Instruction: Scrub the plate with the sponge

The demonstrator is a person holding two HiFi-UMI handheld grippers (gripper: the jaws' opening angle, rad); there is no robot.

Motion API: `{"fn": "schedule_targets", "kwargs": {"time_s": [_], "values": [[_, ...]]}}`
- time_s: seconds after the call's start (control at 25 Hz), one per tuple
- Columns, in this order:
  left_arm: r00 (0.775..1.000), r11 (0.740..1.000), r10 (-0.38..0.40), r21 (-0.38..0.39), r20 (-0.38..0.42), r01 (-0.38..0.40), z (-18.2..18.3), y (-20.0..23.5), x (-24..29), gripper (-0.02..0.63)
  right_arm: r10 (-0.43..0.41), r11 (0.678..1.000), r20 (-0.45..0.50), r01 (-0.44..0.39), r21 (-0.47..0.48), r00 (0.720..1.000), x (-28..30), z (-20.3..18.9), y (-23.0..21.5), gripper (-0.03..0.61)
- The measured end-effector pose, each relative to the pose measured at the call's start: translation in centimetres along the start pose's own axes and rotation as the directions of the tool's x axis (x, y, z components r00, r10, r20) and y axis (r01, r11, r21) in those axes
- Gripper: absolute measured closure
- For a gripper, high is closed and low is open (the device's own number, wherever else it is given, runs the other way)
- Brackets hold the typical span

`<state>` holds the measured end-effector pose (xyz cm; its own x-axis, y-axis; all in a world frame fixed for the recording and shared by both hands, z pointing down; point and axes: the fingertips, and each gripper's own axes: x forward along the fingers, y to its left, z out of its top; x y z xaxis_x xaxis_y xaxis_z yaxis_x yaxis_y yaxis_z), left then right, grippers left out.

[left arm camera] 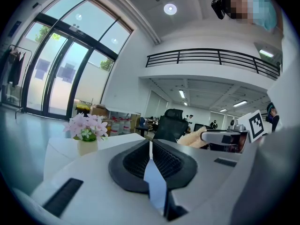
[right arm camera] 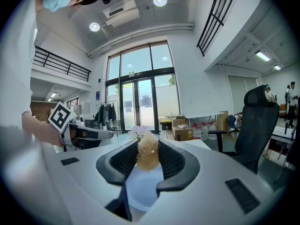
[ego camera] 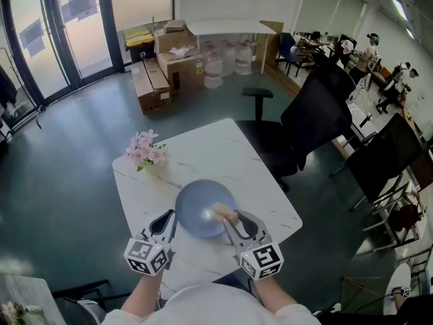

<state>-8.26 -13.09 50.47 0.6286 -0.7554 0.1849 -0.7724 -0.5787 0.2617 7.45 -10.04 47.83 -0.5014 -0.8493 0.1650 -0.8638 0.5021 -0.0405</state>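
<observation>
A blue-grey plate (ego camera: 201,205) lies at the near end of the white marble table (ego camera: 223,147). My left gripper (ego camera: 174,217) is shut on the plate's left rim; in the left gripper view the thin blue plate edge (left arm camera: 154,179) runs between the closed jaws of my left gripper (left arm camera: 151,150). My right gripper (ego camera: 229,221) is shut on a tan fibrous sponge (ego camera: 222,212), which rests on the plate's right part. In the right gripper view the sponge (right arm camera: 148,156) sits squeezed between the pads of my right gripper (right arm camera: 148,149), over the plate (right arm camera: 143,189).
A small vase of pink flowers (ego camera: 145,151) stands at the table's far left corner. Black office chairs (ego camera: 304,124) stand to the right of the table. Cardboard boxes (ego camera: 177,63) and water jugs are on the floor beyond, by glass doors.
</observation>
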Motion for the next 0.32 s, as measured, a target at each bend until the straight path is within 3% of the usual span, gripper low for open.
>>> {"fn": "schedule_targets", "kwargs": {"time_s": [0.32], "values": [[1.000, 1.000, 0.007, 0.004, -0.011, -0.007, -0.34, 0.20, 0.20, 0.568, 0.000, 1.000, -0.006, 0.000, -0.001, 1.000, 0.15, -0.37, 0.24, 0.433]]}}
